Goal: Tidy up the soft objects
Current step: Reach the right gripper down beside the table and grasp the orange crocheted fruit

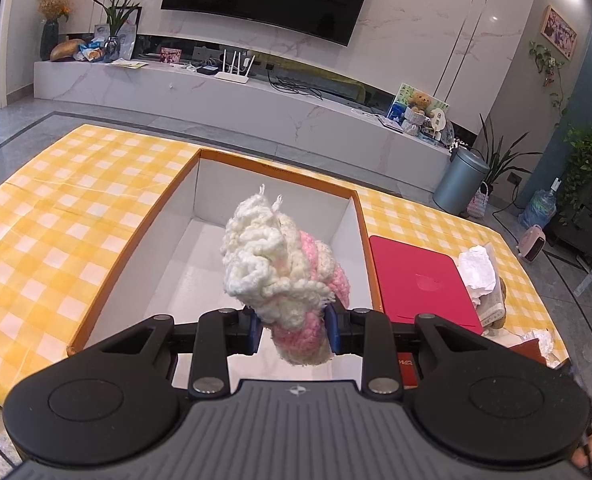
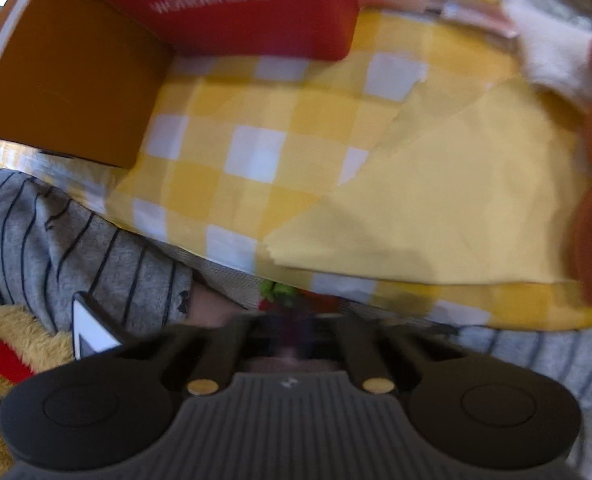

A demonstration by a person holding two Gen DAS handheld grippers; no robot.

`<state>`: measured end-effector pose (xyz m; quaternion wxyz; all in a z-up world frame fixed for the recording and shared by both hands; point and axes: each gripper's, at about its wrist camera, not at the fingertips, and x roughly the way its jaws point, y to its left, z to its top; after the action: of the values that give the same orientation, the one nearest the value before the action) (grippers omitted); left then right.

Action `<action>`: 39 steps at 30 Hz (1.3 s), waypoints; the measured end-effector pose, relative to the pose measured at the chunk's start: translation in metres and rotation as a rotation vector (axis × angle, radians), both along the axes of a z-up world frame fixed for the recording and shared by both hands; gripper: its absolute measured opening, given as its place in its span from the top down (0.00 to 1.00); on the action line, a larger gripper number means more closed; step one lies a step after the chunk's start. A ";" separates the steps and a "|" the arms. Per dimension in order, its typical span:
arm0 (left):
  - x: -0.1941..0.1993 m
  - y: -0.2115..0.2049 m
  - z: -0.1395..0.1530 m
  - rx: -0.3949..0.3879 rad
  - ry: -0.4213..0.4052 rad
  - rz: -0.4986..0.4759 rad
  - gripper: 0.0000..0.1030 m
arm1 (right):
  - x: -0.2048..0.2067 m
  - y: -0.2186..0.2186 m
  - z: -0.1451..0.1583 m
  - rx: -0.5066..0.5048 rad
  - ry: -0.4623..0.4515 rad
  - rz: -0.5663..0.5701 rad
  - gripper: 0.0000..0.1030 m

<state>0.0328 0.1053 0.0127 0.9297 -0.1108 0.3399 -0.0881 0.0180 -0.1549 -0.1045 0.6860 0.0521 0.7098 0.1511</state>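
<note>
At lower centre, the left gripper (image 1: 295, 330) pinches a pink-and-white knitted piece (image 1: 280, 272) between its narrowed fingers, above the open orange box (image 1: 136, 232) mid-frame. The right gripper (image 2: 292, 334) is blurred; its opening cannot be told, over the checked cloth (image 2: 296, 128).

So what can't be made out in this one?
- Right tool, right wrist view: motion blur hides whether it is open or shut, and what the green and red bit at its tips is.
- Knitted item, left wrist view: its lower end sits behind the left tool.
- Box floor: partly hidden by the knit.
</note>
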 end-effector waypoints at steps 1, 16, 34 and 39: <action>0.000 0.000 -0.001 -0.002 0.000 0.000 0.66 | -0.001 -0.002 0.006 -0.008 -0.013 0.002 1.00; -0.003 0.003 -0.001 -0.018 0.005 0.000 0.66 | 0.010 0.030 -0.032 -0.059 0.084 0.027 0.54; 0.002 0.001 -0.002 -0.018 0.014 0.001 0.66 | 0.009 -0.013 -0.016 0.086 0.118 -0.059 0.59; 0.002 0.002 -0.003 -0.021 0.015 0.000 0.66 | 0.000 -0.043 -0.002 0.189 0.144 -0.164 0.59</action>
<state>0.0350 0.1072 0.0099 0.9259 -0.1215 0.3461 -0.0907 0.0184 -0.1975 -0.1069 0.6353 0.1848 0.7333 0.1566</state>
